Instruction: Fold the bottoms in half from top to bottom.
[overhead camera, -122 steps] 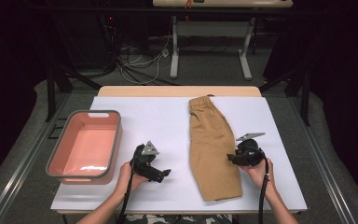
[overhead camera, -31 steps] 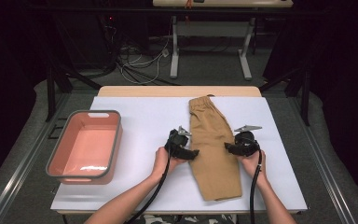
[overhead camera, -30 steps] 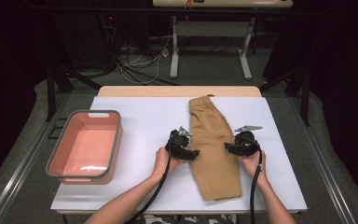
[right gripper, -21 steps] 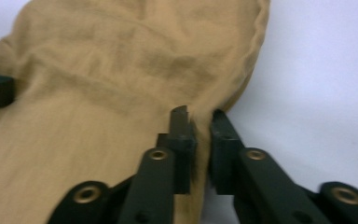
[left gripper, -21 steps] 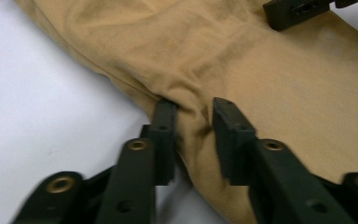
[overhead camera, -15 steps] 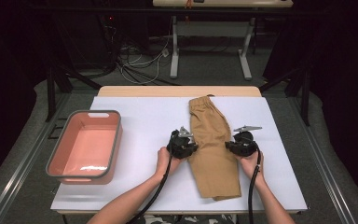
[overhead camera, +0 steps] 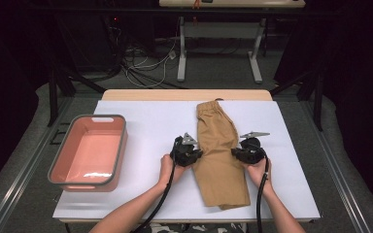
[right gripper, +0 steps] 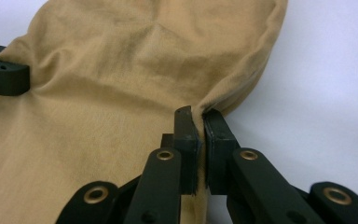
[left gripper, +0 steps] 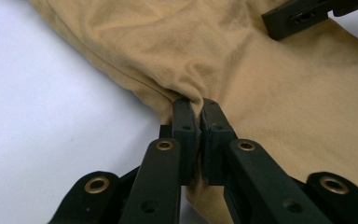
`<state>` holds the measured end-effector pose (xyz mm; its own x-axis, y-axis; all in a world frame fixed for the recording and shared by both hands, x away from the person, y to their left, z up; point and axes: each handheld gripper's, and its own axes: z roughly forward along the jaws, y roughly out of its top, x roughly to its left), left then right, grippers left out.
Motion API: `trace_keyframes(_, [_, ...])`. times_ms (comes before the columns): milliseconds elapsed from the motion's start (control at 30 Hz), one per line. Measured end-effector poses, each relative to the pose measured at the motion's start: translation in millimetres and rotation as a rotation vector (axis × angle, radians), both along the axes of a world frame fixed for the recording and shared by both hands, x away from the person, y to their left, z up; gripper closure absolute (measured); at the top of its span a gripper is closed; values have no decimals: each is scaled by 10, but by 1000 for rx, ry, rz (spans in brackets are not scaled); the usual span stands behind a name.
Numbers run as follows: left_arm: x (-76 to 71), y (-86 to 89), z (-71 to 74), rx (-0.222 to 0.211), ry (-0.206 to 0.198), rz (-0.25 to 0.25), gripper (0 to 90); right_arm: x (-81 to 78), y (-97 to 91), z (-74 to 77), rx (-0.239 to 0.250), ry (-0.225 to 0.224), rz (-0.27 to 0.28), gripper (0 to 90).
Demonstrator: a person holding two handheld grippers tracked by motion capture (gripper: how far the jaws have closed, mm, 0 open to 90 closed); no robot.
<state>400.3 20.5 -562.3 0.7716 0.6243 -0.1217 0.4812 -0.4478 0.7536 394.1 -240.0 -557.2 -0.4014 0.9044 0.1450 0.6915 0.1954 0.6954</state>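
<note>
Both grippers now have cloth. The left gripper (overhead camera: 194,156) and the right gripper (overhead camera: 237,154) sit on opposite long edges of the tan folded cotton shorts (overhead camera: 219,160), about midway along their length. A second ago both sets of jaws stood partly apart beside the fabric; they have just been closing, and now each pair is pinched nearly flat.

Left gripper view: the left gripper (left gripper: 199,108) has a small ridge of the shorts (left gripper: 270,88) drawn up between its pads, right at the hem edge where cloth meets the white table (left gripper: 42,121). Right gripper view: same picture mirrored, the right gripper (right gripper: 200,114) bites a fold on the other edge of the shorts (right gripper: 98,102), the table (right gripper: 326,74) just beside it. In each view the far gripper's black jaw shows at the opposite edge.

The shorts lie flat, right of the table's centre, waistband at the far end, leg hems toward the person. The hands have come in from the near part of the table over the last few seconds and are settled now; nothing is lifted yet.

My read: grasp phase is done, both holds look symmetric and shallow. Next is probably a lift or a fold across the middle. Risk is thin bites slipping once the cloth takes weight.

One salmon-pink rectangular plastic bin with a grey rim (overhead camera: 58,167) sits well to the left, nothing in it, likely the destination.
</note>
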Motion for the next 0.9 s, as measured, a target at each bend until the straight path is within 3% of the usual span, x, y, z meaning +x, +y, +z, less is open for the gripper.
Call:
trace_keyframes(367, [-66,195,-1,-17,11,4,866,-43,137,12,23,26,28,857])
trace_keyframes(600, [-87,193,38,-44,18,1,831,-50,119,116,-25,-1,25,859])
trace_keyframes(667, [-75,177,56,-51,27,-12,757,-46,88,146,-50,-28,7,858])
trace_keyframes(700, [-65,168,70,-34,36,-15,711,-44,76,149,-64,-36,1,852])
trace_keyframes(767, [-29,152,87,-22,32,6,551,-30,43,130,-73,-27,-12,814])
trace_keyframes(800, [-14,151,93,-26,45,16,478,-18,28,112,-94,-23,-27,763])
trace_keyframes(900, [72,158,112,-49,54,64,343,8,2,81,-96,-11,-64,622])
